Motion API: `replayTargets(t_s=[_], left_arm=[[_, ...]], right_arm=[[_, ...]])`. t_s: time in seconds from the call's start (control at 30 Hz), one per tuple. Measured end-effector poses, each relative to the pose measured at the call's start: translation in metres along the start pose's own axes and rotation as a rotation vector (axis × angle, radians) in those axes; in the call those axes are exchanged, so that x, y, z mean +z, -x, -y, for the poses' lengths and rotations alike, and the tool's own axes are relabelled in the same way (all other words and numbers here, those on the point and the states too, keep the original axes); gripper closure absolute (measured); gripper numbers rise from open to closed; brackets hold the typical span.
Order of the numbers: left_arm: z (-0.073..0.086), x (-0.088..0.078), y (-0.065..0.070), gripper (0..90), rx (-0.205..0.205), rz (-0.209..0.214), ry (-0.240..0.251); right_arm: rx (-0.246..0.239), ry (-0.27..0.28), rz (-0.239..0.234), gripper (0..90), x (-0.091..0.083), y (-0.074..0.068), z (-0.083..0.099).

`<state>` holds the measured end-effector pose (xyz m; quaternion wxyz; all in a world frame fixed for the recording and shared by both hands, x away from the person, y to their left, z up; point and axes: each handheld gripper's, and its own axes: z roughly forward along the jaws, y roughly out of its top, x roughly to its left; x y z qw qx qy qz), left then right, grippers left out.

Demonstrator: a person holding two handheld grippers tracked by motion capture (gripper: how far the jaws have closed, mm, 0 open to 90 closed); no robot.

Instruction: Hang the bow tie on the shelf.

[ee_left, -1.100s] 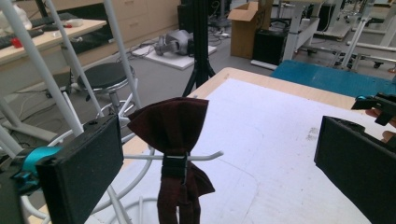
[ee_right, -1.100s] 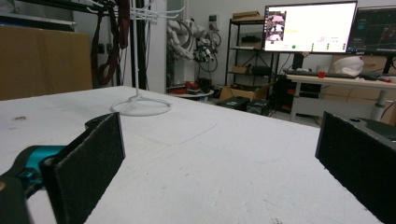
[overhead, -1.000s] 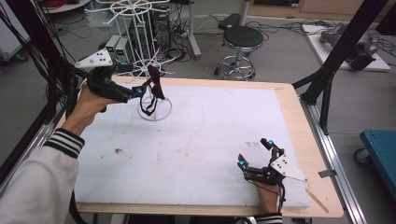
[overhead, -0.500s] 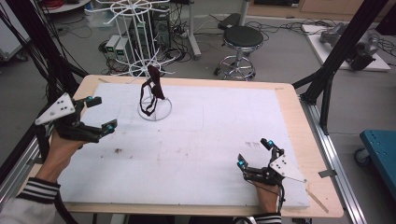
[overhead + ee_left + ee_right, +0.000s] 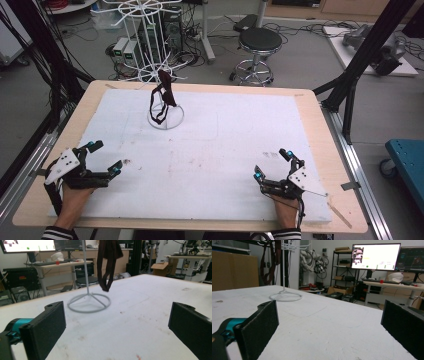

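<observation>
Jaws spread and empty on both the left gripper (image 5: 102,156), lower left, and right gripper (image 5: 272,163), lower right; dark strap (image 5: 163,95) hangs on the white rack (image 5: 165,119), upper left.

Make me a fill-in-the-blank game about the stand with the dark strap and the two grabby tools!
1. The dark strap hangs from the white wire ____.
2. The left gripper has its fingers spread ____, with nothing between them.
3. The right gripper rests near the table's ____ edge, the one by the person.
4. The foot of the stand is shaped like a ____.

Missing words: stand; open; near; ring
</observation>
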<state>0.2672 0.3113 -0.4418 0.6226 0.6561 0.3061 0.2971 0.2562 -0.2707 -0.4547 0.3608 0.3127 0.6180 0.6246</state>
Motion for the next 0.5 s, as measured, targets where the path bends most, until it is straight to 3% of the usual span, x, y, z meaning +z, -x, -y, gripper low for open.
replayTargets(t_s=[0.1,0.37,0.5], left_arm=[[0.0083,0.0006,0.0018,1.7,-0.007,-0.005,0.011],[0.0114,-0.0033,0.0079,1.8,0.046,-0.028,0.056],[0.0122,-0.0049,0.0067,1.7,0.033,-0.031,0.074]], right_arm=[[0.001,-0.002,-0.001,0.6,0.0,0.0,0.0],[-0.004,-0.005,-0.004,0.6,0.0003,-0.0009,-0.0001],[-0.028,-0.012,-0.001,0.6,0.0006,-0.0038,-0.0003]])
